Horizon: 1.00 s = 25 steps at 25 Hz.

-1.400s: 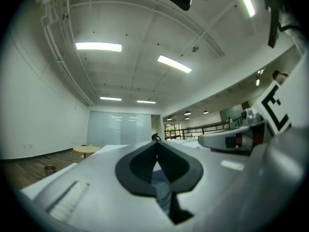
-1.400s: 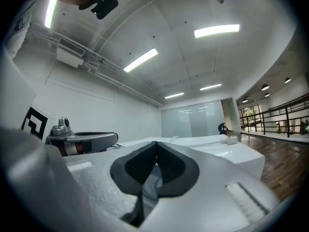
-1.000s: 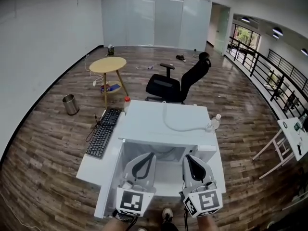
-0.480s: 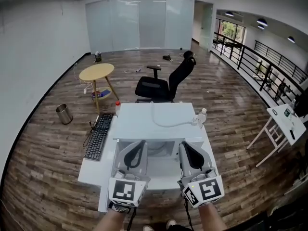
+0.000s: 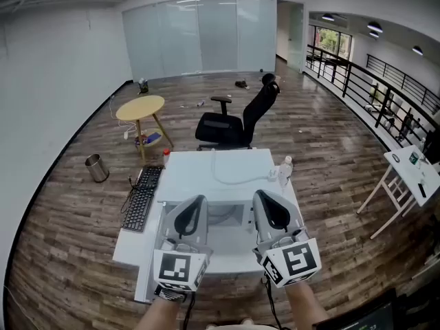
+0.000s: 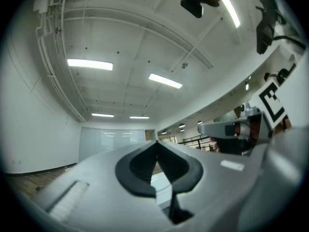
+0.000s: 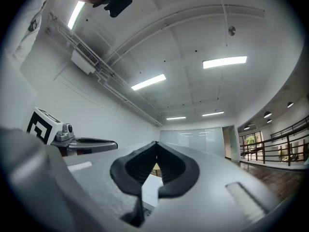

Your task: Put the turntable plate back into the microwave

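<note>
Microwave (image 5: 234, 218) below, left gripper (image 5: 195, 200) and right gripper (image 5: 265, 194) side by side, tilted slightly upward, jaws closed, empty

The left hand-held gripper (image 5: 200, 199) and right hand-held gripper (image 5: 260, 194) screen most of the microwave (image 5: 230, 216) cavity; the person's forearms (image 5: 162, 315) run off the bottom edge; distant floor litter (image 5: 241, 84) is too small to identify.

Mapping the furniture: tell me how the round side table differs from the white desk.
The round side table is yellow and circular; the white desk is rectangular. The side table's top looks bare; the desk carries a keyboard and a bottle. Both stand on the wood floor.
</note>
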Each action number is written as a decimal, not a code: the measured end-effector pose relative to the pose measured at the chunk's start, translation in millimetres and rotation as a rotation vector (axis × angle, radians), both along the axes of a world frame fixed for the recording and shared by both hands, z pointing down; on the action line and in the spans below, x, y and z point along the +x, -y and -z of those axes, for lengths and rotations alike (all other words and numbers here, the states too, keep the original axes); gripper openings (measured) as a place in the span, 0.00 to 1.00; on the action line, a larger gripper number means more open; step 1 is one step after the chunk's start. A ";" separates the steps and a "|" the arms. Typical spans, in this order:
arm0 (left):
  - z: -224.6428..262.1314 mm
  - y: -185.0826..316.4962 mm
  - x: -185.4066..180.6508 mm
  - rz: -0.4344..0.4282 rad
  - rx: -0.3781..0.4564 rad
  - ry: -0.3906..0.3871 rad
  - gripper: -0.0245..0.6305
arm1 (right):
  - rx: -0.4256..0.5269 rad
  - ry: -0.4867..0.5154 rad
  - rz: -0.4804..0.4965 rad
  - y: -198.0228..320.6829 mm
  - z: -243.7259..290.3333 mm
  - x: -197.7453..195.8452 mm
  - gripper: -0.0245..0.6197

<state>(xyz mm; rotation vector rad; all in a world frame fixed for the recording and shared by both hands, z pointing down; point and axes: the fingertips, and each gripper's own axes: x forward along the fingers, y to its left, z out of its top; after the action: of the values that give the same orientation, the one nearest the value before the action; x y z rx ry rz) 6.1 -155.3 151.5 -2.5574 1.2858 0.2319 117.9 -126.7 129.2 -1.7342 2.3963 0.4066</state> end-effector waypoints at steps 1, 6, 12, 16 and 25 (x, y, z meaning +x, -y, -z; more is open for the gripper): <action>2.7 -0.7 2.2 -0.002 -0.005 -0.008 0.04 | 0.005 0.002 0.003 0.2 1.3 0.2 0.04; -9.5 3.5 0.7 0.004 -0.022 0.050 0.04 | 0.005 0.022 0.026 1.5 3.4 -3.6 0.04; -11.1 -0.1 -2.0 0.005 -0.043 0.055 0.04 | -0.001 0.043 0.047 -3.4 4.9 -10.7 0.04; -10.2 -4.9 -5.0 -0.007 -0.060 0.054 0.04 | -0.028 0.057 0.027 -8.8 -1.6 -13.6 0.04; -21.3 -27.8 -9.1 -0.054 -0.086 0.038 0.04 | -0.060 0.079 -0.020 -21.5 -9.3 -21.2 0.04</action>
<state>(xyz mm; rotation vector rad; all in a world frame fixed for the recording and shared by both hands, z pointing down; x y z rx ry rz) -3.0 -127.5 172.8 -2.6576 1.2406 0.1402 96.7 -105.2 138.6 -1.7653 2.3616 0.2665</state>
